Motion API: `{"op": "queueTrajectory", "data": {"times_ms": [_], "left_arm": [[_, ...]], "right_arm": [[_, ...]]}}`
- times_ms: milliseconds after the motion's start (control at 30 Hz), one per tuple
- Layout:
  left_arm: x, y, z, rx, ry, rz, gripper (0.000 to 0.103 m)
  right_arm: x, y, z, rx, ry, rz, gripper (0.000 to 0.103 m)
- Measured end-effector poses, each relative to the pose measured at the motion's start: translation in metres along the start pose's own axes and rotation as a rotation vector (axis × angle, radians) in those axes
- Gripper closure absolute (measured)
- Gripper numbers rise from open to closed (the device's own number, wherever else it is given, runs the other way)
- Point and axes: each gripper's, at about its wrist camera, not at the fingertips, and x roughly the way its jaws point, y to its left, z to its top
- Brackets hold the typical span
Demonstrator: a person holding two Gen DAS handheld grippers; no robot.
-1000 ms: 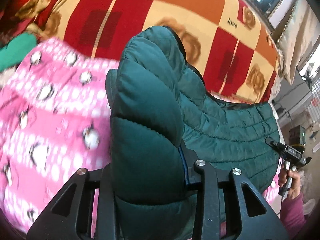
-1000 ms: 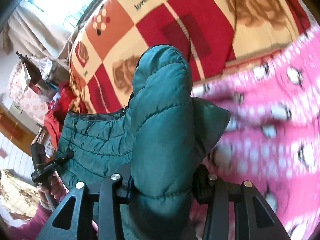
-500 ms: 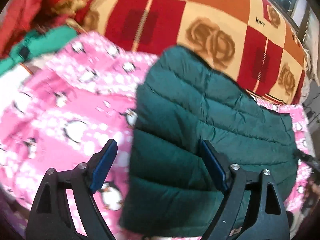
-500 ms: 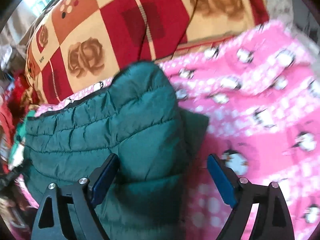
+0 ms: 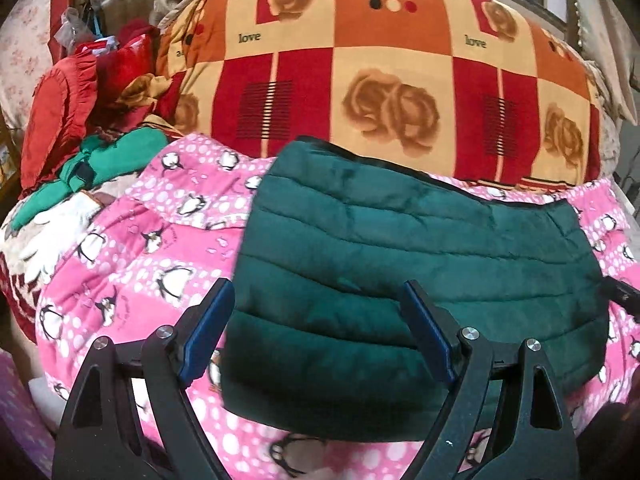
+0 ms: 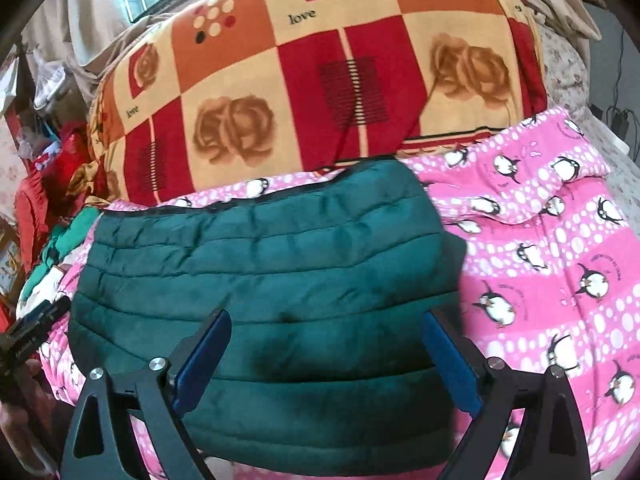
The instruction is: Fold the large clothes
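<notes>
Dark green quilted puffer jacket [image 5: 400,264] [image 6: 272,280] lay folded flat on pink penguin-print blanket [image 5: 132,264] [image 6: 560,264], just before red-and-orange rose-patterned checked quilt [image 5: 360,80] [image 6: 320,80]. Left gripper [image 5: 316,332] spread wide, empty, above jacket's left end. Right gripper [image 6: 326,354] likewise wide apart, empty, over right end.

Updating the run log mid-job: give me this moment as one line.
left gripper: open, empty | right gripper: open, empty | jacket: folded, flat on pink blanket | next: probably another fold
</notes>
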Motion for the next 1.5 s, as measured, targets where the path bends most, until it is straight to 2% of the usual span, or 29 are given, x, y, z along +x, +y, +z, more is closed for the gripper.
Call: {"op": "queueTrajectory", "data": {"times_ms": [167, 500, 1200, 1500], "left_arm": [[-0.004, -0.02, -0.007, 0.014, -0.011, 0.008, 0.018], [0.003, -0.037, -0.019, 0.029, 0.001, 0.016, 0.018], [0.012, -0.041, -0.025, 0.025, 0.016, 0.019, 0.018], [0.016, -0.041, -0.027, 0.027, 0.031, 0.018, 0.018]], "right_arm": [[0.005, 0.024, -0.01, -0.007, -0.013, 0.0, 0.009], [0.018, 0.041, -0.026, -0.006, -0.001, -0.012, 0.009], [0.021, 0.055, -0.026, -0.075, -0.014, -0.042, 0.009], [0.027, 0.054, -0.028, -0.067, 0.006, -0.042, 0.009]]}}
